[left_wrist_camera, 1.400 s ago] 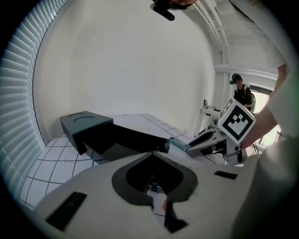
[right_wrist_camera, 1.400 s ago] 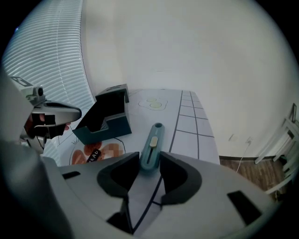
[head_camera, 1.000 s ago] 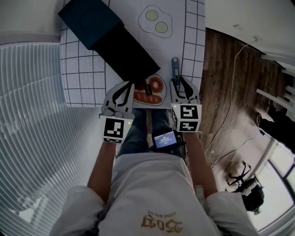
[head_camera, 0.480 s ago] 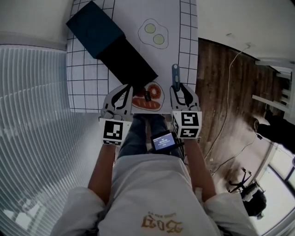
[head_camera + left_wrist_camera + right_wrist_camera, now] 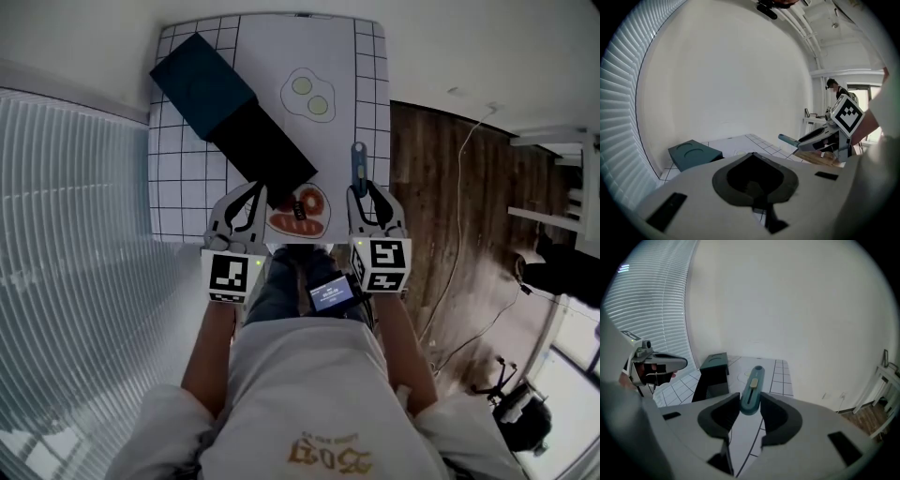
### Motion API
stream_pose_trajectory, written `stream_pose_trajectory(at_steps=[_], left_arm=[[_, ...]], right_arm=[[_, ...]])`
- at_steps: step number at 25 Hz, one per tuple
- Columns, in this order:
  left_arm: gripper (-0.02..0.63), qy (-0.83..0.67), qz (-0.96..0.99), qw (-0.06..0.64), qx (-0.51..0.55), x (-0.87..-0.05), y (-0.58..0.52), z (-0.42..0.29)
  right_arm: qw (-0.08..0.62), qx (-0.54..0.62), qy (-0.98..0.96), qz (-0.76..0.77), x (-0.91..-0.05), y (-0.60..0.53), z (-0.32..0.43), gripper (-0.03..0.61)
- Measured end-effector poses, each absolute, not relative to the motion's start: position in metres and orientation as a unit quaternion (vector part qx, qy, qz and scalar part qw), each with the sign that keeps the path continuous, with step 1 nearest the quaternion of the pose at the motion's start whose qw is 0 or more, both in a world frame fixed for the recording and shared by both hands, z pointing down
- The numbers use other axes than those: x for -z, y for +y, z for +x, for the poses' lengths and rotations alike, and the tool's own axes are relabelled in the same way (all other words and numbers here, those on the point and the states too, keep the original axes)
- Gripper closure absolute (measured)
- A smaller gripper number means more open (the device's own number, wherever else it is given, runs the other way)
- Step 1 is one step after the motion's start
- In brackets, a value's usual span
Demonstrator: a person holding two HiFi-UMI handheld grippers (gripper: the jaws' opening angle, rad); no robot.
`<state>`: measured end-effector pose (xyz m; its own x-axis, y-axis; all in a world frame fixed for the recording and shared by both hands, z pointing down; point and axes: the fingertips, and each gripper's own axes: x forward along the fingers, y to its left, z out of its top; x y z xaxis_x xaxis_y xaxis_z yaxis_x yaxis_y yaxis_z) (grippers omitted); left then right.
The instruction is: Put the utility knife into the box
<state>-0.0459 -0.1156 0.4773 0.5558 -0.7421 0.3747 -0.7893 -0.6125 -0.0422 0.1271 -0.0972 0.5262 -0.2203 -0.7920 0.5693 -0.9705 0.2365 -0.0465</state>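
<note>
At the gridded worktop (image 5: 183,178) beside a wood floor (image 5: 427,187), the right tool (image 5: 361,190) clamps the utility knife (image 5: 357,161); the left tool (image 5: 253,192) is closed and empty.

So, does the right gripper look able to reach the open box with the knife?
Probably yes: the right gripper grips the utility knife, and nothing stands between it and the open box just left of it.

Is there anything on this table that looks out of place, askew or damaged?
Nothing is spilled or damaged. Only the box lies diagonally across the grid mat, not along its lines. The right gripper holds the utility knife by one end, so most of it sticks out forward.
</note>
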Motion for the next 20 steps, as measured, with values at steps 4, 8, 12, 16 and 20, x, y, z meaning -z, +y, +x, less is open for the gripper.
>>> stream_pose_trajectory(at_steps=[4,8,12,16,20], left_arm=[[0.607,-0.438,0.881,0.051,-0.17,-0.459,-0.118,-0.045],[0.607,-0.443,0.881,0.039,-0.159,-0.442,-0.12,-0.046],[0.607,-0.448,0.881,0.028,-0.149,-0.428,-0.12,-0.047],[0.607,-0.452,0.881,0.019,-0.142,-0.415,-0.119,-0.047],[0.607,-0.456,0.88,0.013,-0.134,-0.403,-0.116,-0.05]], right_arm=[[0.209,-0.19,-0.757,0.589,-0.509,-0.099,0.128,0.439],[0.199,-0.181,-0.758,0.595,-0.494,-0.099,0.13,0.439],[0.191,-0.174,-0.76,0.596,-0.482,-0.097,0.13,0.439],[0.183,-0.165,-0.763,0.598,-0.47,-0.098,0.131,0.439],[0.171,-0.156,-0.764,0.602,-0.458,-0.1,0.13,0.439]])
